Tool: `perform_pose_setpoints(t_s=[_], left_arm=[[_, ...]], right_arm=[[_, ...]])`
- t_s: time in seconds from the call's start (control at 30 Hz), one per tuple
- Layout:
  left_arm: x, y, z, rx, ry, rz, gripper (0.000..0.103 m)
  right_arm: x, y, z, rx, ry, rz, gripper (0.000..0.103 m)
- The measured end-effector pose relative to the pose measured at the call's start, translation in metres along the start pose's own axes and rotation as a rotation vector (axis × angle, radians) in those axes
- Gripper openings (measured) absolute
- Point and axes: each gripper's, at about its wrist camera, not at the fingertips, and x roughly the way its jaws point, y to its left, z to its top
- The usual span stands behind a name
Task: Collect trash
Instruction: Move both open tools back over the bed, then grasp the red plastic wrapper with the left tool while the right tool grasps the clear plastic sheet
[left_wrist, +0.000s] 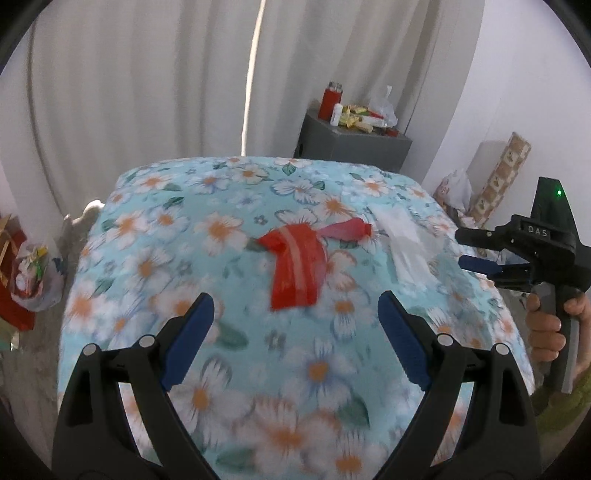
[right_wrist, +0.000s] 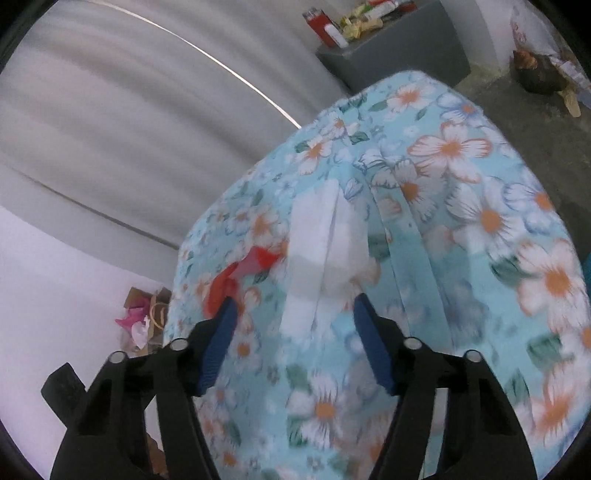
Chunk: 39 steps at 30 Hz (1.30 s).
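Observation:
A red plastic bag (left_wrist: 295, 267) lies flat in the middle of the floral blue cloth (left_wrist: 258, 369). A pink wrapper (left_wrist: 349, 229) lies just behind it. A clear plastic bag (left_wrist: 404, 243) lies to its right. My left gripper (left_wrist: 295, 314) is open and empty, just short of the red bag. My right gripper (left_wrist: 463, 249) hovers open at the cloth's right edge, beside the clear bag. In the right wrist view the right gripper (right_wrist: 293, 308) is open over the clear bag (right_wrist: 325, 254), with the red bag (right_wrist: 236, 280) to its left.
A grey cabinet (left_wrist: 351, 144) with bottles and wrappers stands behind the table by white curtains. Bags of clutter (left_wrist: 33, 280) sit on the floor at left. A patterned box and bags (left_wrist: 495, 184) stand at right by the wall.

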Motion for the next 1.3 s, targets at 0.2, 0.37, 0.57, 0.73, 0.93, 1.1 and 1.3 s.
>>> perform_pose_setpoints(t_s=[0.2,0.37,0.57,0.73,0.93,1.1,1.3], left_arm=[[0.065,0.001,0.021,-0.006,0.091,0.055,0.072],[0.088,-0.003,0.025,0.013,0.128,0.044,0.071],[0.11,-0.011,0.026,0.048,0.164,0.066,0.063],[0.12,-0.014,0.026,0.058,0.172,0.105,0.05],[0.125,-0.016,0.027,0.066,0.155,0.125,0.032],[0.113,-0.02,0.026,0.074,0.138,0.117,0.021],[0.085,-0.031,0.017,0.102,0.105,0.105,0.018]], right_arm=[[0.018,-0.02,0.022,0.059,-0.042,-0.069,0.046],[0.005,-0.045,0.036,0.117,-0.096,-0.068,0.042],[0.016,-0.059,0.041,0.142,-0.055,-0.02,0.039],[0.023,-0.052,0.034,0.103,-0.032,-0.037,0.034],[0.03,-0.052,0.034,0.08,-0.023,-0.062,0.006],[0.016,-0.051,0.027,0.06,-0.037,-0.039,0.004],[-0.012,-0.05,0.013,0.048,-0.056,0.01,0.003]])
